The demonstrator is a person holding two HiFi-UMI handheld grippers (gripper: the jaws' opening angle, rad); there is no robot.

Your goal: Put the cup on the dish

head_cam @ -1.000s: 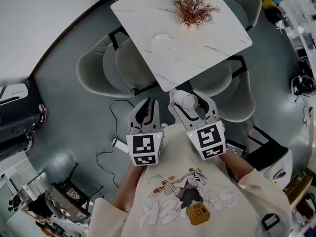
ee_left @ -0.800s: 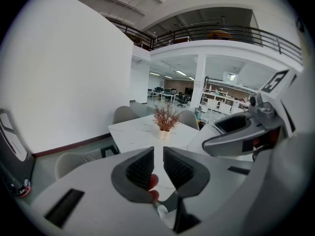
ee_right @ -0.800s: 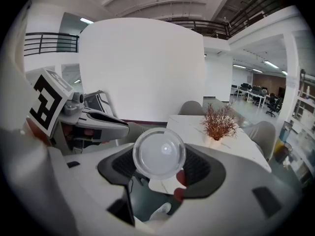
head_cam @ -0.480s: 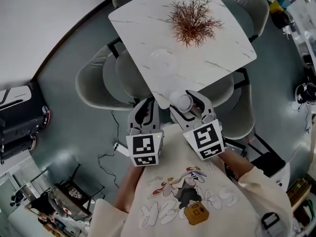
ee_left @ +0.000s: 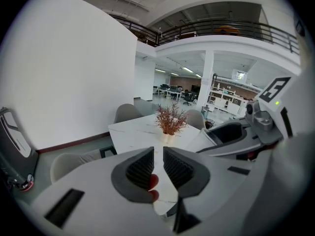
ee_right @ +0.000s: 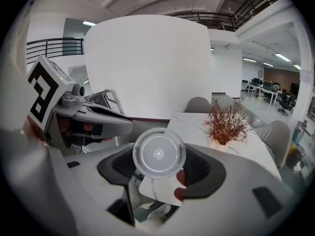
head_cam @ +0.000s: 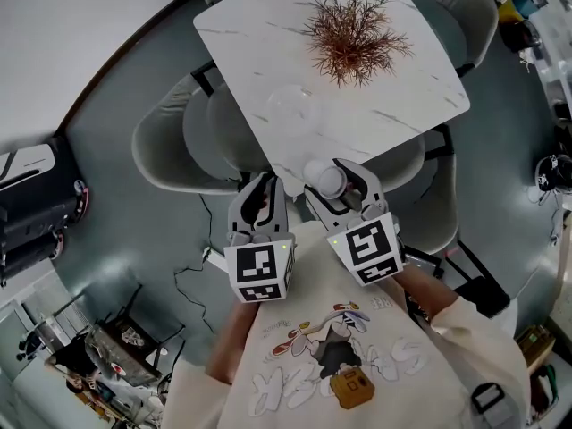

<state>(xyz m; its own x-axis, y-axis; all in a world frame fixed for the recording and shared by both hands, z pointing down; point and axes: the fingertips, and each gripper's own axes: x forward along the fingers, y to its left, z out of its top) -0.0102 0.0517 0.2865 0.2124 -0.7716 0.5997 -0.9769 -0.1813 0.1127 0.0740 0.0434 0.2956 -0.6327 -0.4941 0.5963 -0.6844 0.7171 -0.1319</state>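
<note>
Across the top of the head view lies the white marble table (head_cam: 357, 88), pale chairs (head_cam: 170, 141) tucked in round it and a dried reddish plant (head_cam: 356, 38) standing near its middle. Just left of the plant and nearer the person sits the dish (head_cam: 293, 105), a faint, glassy round on bare stone, nothing in it. At the table's near edge the right gripper (head_cam: 335, 184) has its jaws closed on the clear cup (ee_right: 159, 154), pads pressing its sides; the cup is in the air, apart from the dish and short of it. One round end faces that gripper's camera, and I cannot tell whether it is the mouth or the base. Beside it the left gripper (head_cam: 262, 190) hangs off the table's edge, jaws drawn to a narrow slit with nothing between them.

Carrying is the step in hand. Done well, I judge, it means going forward and a little left, keeping clear of the plant's twigs, settling the base squarely over the dish's middle, lowering till it rests, and only then easing the jaws apart
</note>
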